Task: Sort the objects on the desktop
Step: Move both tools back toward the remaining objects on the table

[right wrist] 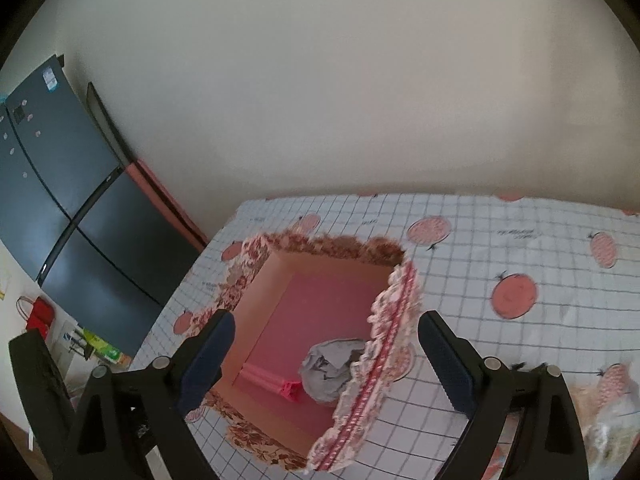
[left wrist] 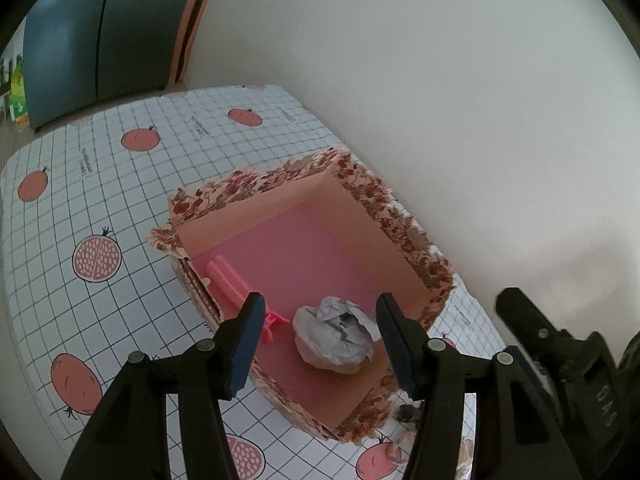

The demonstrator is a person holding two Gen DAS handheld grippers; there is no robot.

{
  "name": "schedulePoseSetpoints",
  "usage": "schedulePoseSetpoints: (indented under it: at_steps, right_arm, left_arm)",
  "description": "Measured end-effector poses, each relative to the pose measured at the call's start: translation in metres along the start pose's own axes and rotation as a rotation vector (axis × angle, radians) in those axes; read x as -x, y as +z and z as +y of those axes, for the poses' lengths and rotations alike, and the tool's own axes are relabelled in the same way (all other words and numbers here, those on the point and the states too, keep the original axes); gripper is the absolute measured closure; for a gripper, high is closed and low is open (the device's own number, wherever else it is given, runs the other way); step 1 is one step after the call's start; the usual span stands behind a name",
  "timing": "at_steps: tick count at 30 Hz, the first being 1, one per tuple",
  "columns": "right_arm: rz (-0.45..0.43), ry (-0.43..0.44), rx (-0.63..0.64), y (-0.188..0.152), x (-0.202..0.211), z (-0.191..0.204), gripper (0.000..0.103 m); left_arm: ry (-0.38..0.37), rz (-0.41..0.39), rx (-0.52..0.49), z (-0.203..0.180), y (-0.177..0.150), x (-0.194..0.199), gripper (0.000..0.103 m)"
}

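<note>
An open floral-rimmed box [left wrist: 360, 188] with a pink floor stands on the checked tablecloth by the wall. Inside lie a crumpled grey paper ball [left wrist: 334, 338] and a pink hair clip [left wrist: 236, 286]. My left gripper [left wrist: 318, 344] is open and empty, hovering over the box's near side with the ball between its fingers' line of sight. My right gripper [right wrist: 326, 360] is open and empty above the same box [right wrist: 256, 264]; the paper ball [right wrist: 328, 372] and clip [right wrist: 276, 384] show below it. The right gripper also shows at the right edge of the left wrist view [left wrist: 560, 356].
The tablecloth [left wrist: 100, 184] has pomegranate prints. A dark refrigerator [right wrist: 60, 208] stands left of the table. A small dark object [left wrist: 408, 412] lies on the cloth by the box's near corner. Crumpled clear wrapping [right wrist: 612, 424] lies at the right.
</note>
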State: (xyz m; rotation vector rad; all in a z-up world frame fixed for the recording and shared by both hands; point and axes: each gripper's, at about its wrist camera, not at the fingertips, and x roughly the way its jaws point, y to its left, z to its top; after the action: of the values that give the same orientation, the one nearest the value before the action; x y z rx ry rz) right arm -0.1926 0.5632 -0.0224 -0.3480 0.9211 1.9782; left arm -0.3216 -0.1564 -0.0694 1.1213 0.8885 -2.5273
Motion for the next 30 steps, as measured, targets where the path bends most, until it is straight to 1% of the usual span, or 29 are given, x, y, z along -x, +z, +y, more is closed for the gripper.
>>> schedulePoseSetpoints:
  at_steps: [10,12,14,17,21,26,30]
  right_arm:
    - [-0.101,-0.075,-0.028,0.020,0.065,-0.038,0.008]
    - [-0.117,-0.098,-0.034,0.022,0.079,-0.048,0.008]
    - [-0.136,-0.129,-0.050,0.024,0.094,-0.061,0.008]
    - [-0.159,-0.173,-0.071,0.022,0.115,-0.081,0.008]
    - [-0.183,-0.238,-0.100,0.020,0.138,-0.108,0.008]
    - [-0.193,-0.313,-0.166,0.011,0.159,-0.144,0.008]
    - [-0.166,-0.352,-0.235,-0.004,0.163,-0.176,0.008]
  left_arm:
    - [-0.014,-0.025,-0.100,-0.036,-0.005,0.020,0.043]
    - [-0.023,-0.027,-0.127,-0.046,-0.008,0.024,0.042]
    - [-0.037,-0.026,-0.160,-0.058,-0.013,0.027,0.038]
    - [-0.058,-0.020,-0.201,-0.075,-0.020,0.028,0.038]
    - [-0.103,0.002,-0.269,-0.103,-0.035,0.030,0.038]
    - [-0.138,0.046,-0.342,-0.131,-0.055,0.026,0.038]
    - [-0.167,0.107,-0.383,-0.150,-0.073,0.015,0.037]
